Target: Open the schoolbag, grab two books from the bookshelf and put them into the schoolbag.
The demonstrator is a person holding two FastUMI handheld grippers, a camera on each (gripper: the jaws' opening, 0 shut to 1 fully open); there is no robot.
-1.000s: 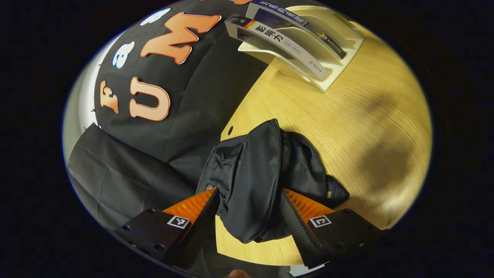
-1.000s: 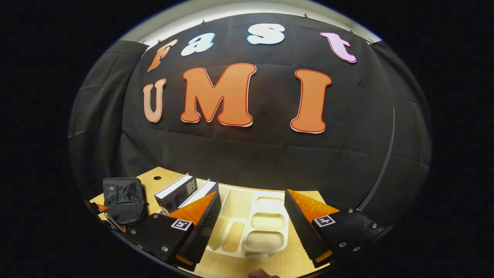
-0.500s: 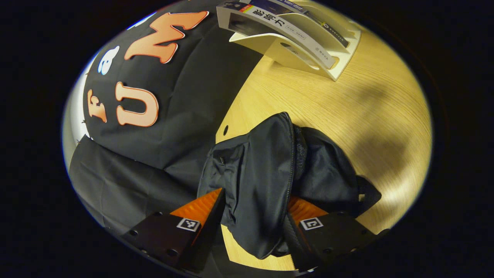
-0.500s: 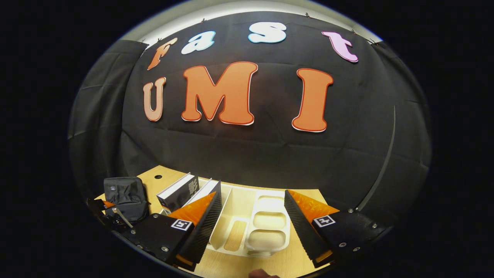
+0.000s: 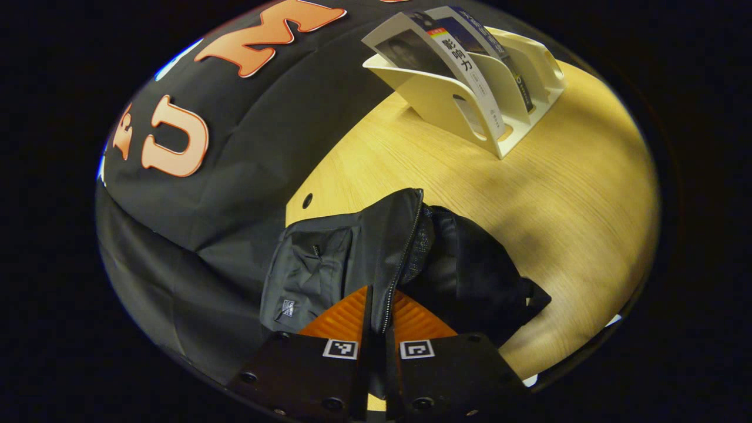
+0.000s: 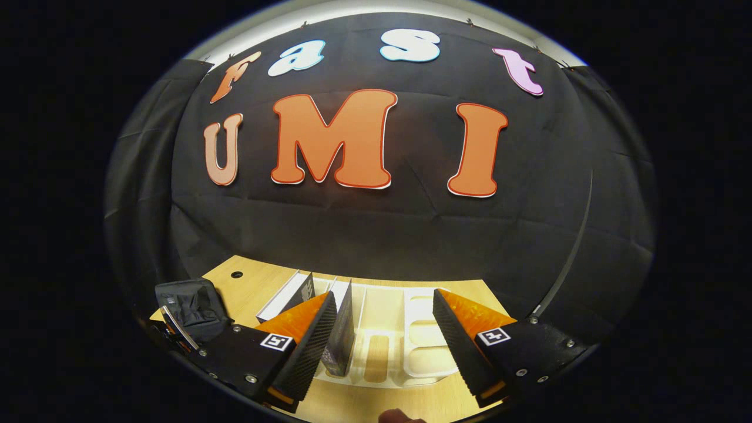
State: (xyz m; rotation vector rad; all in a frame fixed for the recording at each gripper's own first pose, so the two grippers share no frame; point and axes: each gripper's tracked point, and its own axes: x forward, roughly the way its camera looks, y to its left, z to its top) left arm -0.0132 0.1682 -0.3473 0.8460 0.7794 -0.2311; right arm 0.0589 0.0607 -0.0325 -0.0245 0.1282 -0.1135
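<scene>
A soft black fabric schoolbag slumps crumpled at the back left corner of a pale wood-grain table, its zipper line running lengthwise away from the camera in the left gripper view. The left gripper has its ridged fingers pressed together, pinching the bag's zippered edge. Farther along the table, a cream moulded plastic bookshelf holds two books leaning in its slots, spines facing out. In the right gripper view, the right gripper is spread wide above the bookshelf; its left finger hides part of the books.
</scene>
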